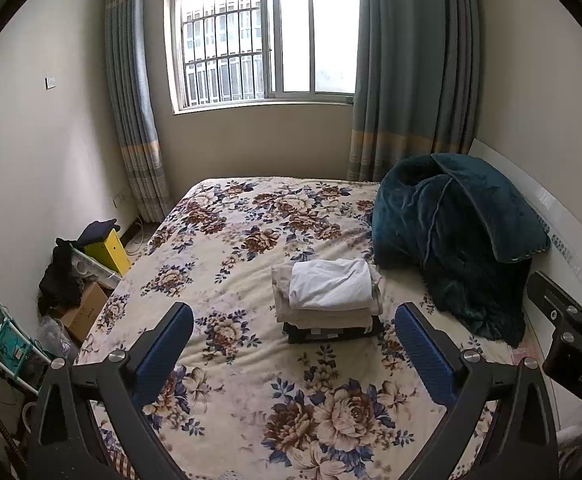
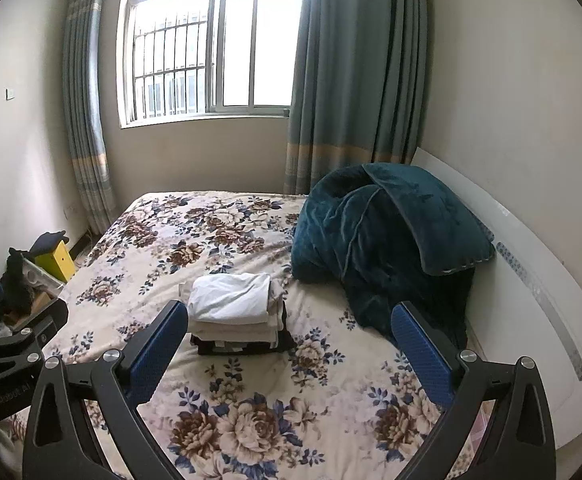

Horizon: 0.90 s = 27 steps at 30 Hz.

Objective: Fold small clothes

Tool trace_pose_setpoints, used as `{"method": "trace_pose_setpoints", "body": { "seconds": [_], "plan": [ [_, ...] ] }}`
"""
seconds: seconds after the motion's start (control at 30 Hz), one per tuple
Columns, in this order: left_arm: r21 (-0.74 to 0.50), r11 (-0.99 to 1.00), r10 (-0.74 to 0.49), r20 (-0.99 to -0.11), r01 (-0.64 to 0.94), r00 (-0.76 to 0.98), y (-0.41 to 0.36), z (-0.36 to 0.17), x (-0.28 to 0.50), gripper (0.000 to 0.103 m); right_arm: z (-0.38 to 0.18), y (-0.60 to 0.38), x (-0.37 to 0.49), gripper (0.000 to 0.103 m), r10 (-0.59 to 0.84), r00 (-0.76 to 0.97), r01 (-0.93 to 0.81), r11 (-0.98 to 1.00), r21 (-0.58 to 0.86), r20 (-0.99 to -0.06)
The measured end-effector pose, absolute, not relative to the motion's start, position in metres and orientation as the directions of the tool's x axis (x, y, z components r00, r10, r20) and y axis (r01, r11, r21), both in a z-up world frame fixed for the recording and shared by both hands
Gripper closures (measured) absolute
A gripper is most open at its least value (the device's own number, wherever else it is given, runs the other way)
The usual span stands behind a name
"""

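A neat stack of folded clothes (image 1: 329, 300) rests on the floral bedspread (image 1: 227, 240), with a white garment (image 1: 333, 284) on top, beige pieces under it and a dark one at the bottom. The same stack (image 2: 237, 314) shows in the right wrist view. My left gripper (image 1: 295, 326) hangs open above the bed, short of the stack, nothing between its blue pads. My right gripper (image 2: 289, 326) is also open and empty, the stack lying beyond and between its fingers. Each gripper's body shows at the edge of the other's view.
A bunched teal blanket (image 1: 455, 240) lies against the white headboard (image 2: 531, 280) to the right of the stack. On the floor left of the bed sit a yellow box (image 1: 109, 250), cardboard boxes (image 1: 85, 312) and dark clothing. A curtained window (image 1: 265, 36) faces me.
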<state>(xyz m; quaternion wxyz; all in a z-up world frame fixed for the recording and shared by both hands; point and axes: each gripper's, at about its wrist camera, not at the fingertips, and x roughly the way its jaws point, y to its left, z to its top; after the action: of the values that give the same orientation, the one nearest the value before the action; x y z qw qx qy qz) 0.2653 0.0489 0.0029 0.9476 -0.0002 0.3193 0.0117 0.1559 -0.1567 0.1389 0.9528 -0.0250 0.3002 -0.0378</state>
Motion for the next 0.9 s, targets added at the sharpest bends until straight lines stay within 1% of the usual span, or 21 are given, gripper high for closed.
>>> {"method": "trace_pose_setpoints", "body": {
  "seconds": [0.9],
  "plan": [
    [-0.003, 1.0, 0.021, -0.591, -0.029, 0.806, 0.0507, 0.0106, 0.2678, 0.0, 0.1383, -0.1558, 0.1548, 0.0, -0.086, 0.818, 0.052, 0.996, -0.076, -0.569]
  ]
}}
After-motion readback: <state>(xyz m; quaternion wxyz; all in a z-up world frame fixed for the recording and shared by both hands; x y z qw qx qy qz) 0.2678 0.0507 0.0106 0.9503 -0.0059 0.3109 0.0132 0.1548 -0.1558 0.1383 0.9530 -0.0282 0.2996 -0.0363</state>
